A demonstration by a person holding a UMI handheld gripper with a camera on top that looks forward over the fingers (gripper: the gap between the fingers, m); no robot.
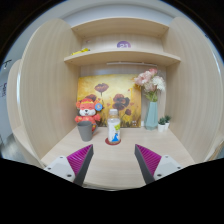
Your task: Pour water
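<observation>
glass cup (113,129) stands upright on the pale wooden desk (110,165), a clear one with a printed band, beyond our fingertips and about level with the gap between them, well apart from both. we cannot tell whether it holds water. our gripper (113,163) is released: the two fingers are spread wide with nothing between them, the magenta pads (80,159) facing each other across bare desktop.

just left of the cup we see an orange fox plush toy (87,113), sitting on or in a small grey pot, near the cup but whether they touch we cannot tell. to the right of the cup stands a pale blue-green vase (152,112) with pink flowers (149,80), and beside it, farther right, a small potted plant (165,124). behind them all a yellow painted picture (112,88) with dark blooms leans at the back wall of the alcove. above it runs a wooden shelf (120,57) bearing a small purple object (123,44) too small for us to name.
</observation>
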